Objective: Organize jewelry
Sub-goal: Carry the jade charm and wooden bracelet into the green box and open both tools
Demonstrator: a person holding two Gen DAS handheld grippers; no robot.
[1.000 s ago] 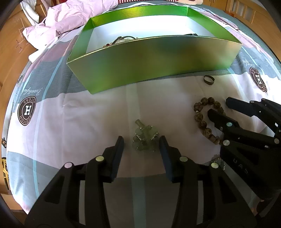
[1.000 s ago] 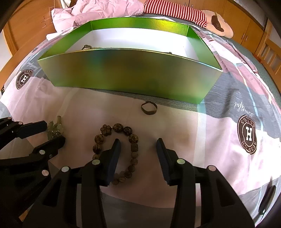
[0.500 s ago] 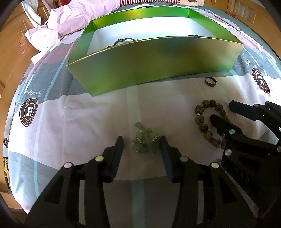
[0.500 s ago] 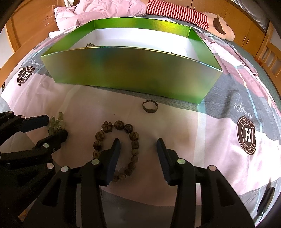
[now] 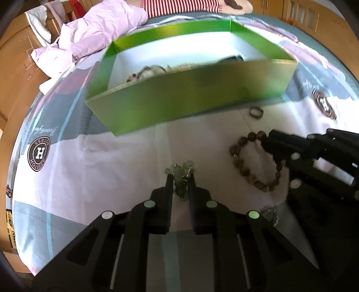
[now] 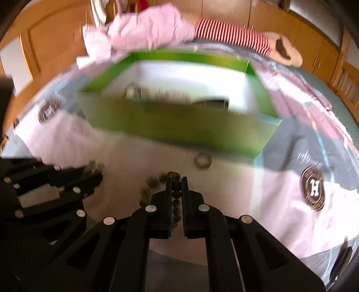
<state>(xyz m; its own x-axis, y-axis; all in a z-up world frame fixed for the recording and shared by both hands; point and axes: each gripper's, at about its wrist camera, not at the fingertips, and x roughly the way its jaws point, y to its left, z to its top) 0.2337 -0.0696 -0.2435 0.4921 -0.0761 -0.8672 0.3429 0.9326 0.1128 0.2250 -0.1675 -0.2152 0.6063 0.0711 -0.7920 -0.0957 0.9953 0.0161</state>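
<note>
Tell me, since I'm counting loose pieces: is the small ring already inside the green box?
No, the small ring lies on the bedsheet just outside the green box's front wall.

- A bedroom in a home: the work surface is a bed, covered by a bedsheet point(image 5: 74, 161) in pink, grey and white blocks printed with round brown "H" crests.
- A crumpled pink quilt point(image 5: 98, 33) lies bunched at the far end of the bed.
- A red-and-white striped garment point(image 6: 233, 36) lies beside it, on what looks like a soft toy.
- Wooden cabinets point(image 6: 269, 15) with panelled doors line the far wall, and a wooden bed frame point(image 5: 20, 67) borders the mattress.
- An open green box point(image 5: 193, 101) holding jewelry sits on the sheet.
</note>
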